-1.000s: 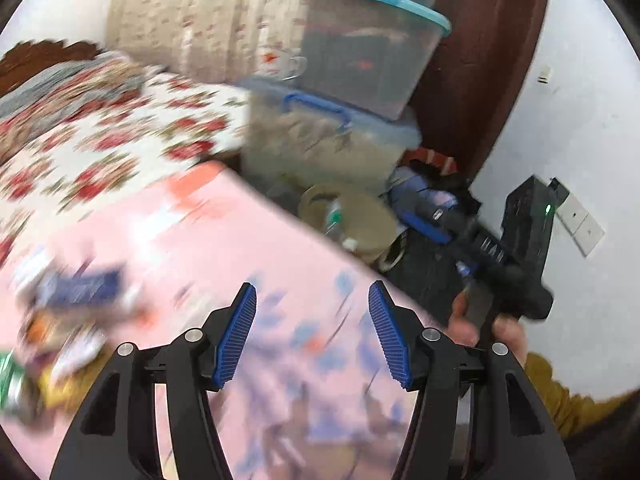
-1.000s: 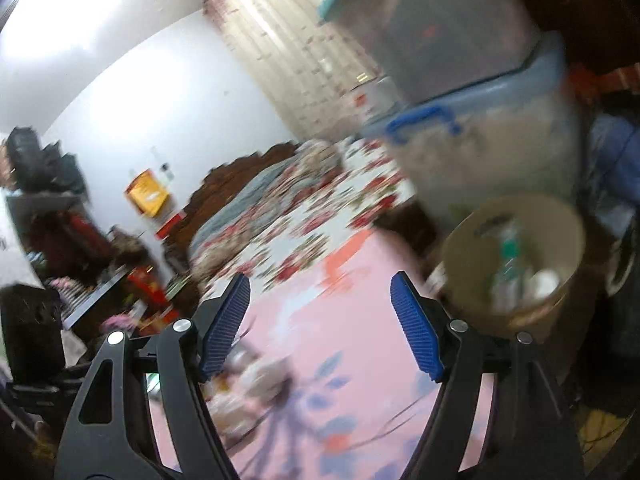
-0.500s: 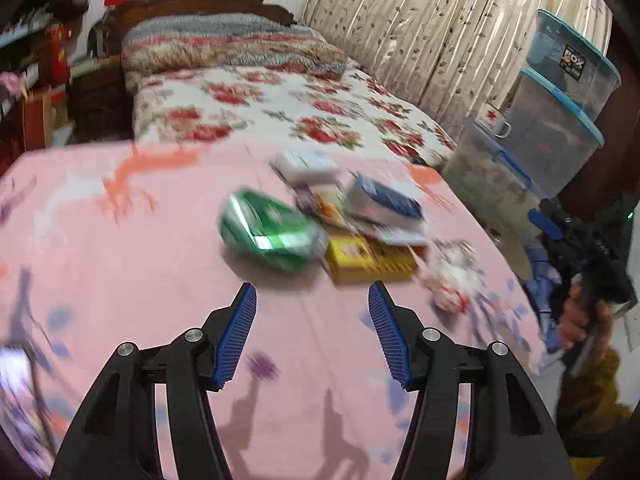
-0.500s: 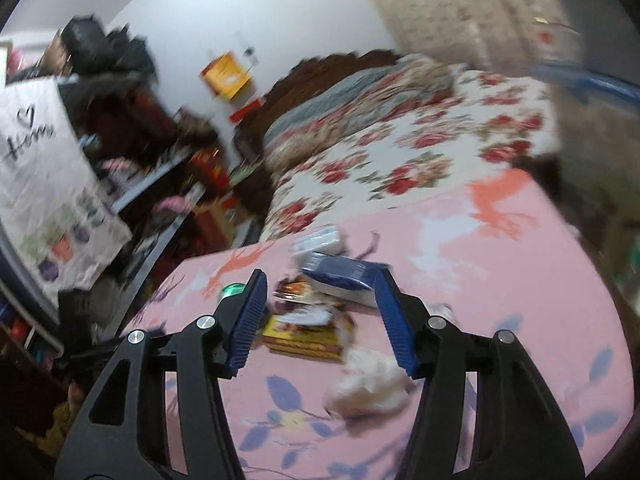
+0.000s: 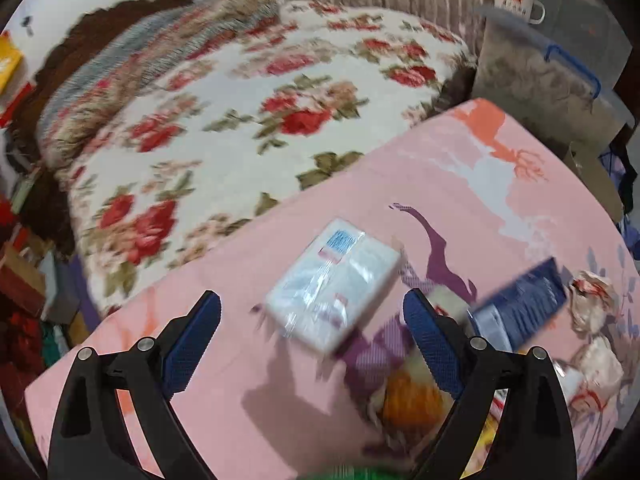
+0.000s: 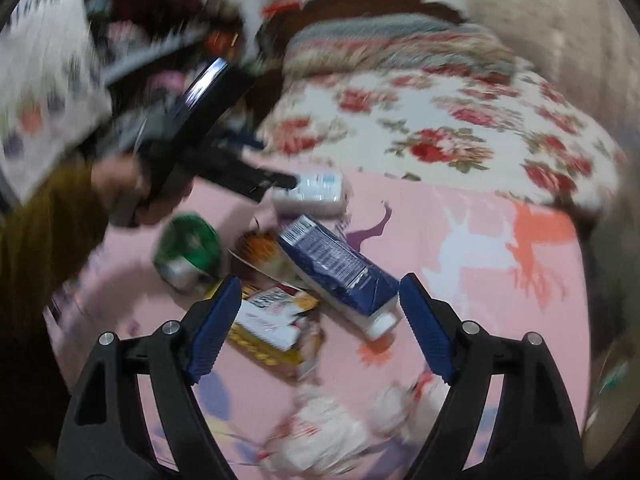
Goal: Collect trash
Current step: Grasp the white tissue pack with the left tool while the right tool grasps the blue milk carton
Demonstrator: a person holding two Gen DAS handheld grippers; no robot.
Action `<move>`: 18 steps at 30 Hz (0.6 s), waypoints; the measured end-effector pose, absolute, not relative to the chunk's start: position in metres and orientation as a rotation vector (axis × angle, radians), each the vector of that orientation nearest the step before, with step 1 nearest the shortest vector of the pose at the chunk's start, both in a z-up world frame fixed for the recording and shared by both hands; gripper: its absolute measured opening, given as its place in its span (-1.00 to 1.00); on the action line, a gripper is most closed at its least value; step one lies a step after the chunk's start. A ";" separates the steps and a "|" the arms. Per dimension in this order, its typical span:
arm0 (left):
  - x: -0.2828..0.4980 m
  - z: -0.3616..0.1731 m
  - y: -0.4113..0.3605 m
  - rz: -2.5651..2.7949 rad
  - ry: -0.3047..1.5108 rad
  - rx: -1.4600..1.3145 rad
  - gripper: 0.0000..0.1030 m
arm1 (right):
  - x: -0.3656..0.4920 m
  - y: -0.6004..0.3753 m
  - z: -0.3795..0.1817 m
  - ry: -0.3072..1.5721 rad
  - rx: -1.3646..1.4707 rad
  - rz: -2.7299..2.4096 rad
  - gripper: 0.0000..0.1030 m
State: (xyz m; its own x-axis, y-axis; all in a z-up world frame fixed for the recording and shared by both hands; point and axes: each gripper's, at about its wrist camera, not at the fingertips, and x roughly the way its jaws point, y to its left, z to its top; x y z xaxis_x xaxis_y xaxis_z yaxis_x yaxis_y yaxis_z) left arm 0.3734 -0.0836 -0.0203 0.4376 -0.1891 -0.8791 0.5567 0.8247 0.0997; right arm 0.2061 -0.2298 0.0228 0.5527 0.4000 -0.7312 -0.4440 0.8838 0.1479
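A pile of trash lies on the pink tablecloth (image 5: 460, 184). My left gripper (image 5: 312, 320) is open, its jaws either side of a white tissue pack (image 5: 336, 284), just above it. That pack also shows in the right wrist view (image 6: 316, 192), at the left gripper's tips. My right gripper (image 6: 320, 308) is open over a dark blue carton (image 6: 340, 268), a yellow snack box (image 6: 272, 328) and an orange wrapper (image 6: 260, 252). A crushed green can (image 6: 188, 248) lies to the left. Crumpled white papers (image 6: 332, 428) lie nearest, also showing in the left wrist view (image 5: 592, 300).
A bed with a rose-patterned cover (image 5: 240, 112) runs along the table's far edge. Clear storage bins (image 5: 540, 80) with a white mug (image 5: 516, 4) stand at the right. Cluttered shelves (image 6: 140, 20) are at the far left. The person's left hand (image 6: 132, 188) holds the other gripper.
Both grippers have swung from the bin side back to the trash pile and come lower. The left one now straddles the tissue pack; the right one hovers over the blue carton.
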 end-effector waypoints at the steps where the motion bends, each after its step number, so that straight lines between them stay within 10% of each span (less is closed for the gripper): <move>1: 0.379 -0.026 -0.088 -0.490 1.028 0.415 0.72 | 0.220 -0.224 0.017 0.875 -0.109 0.511 0.58; 12: 0.410 -0.063 -0.110 -0.489 1.170 0.471 0.79 | 0.287 -0.195 -0.053 1.070 -0.277 0.584 0.53; 18: 0.400 -0.065 -0.108 -0.517 1.173 0.466 0.34 | 0.279 -0.217 -0.045 0.995 -0.174 0.541 0.11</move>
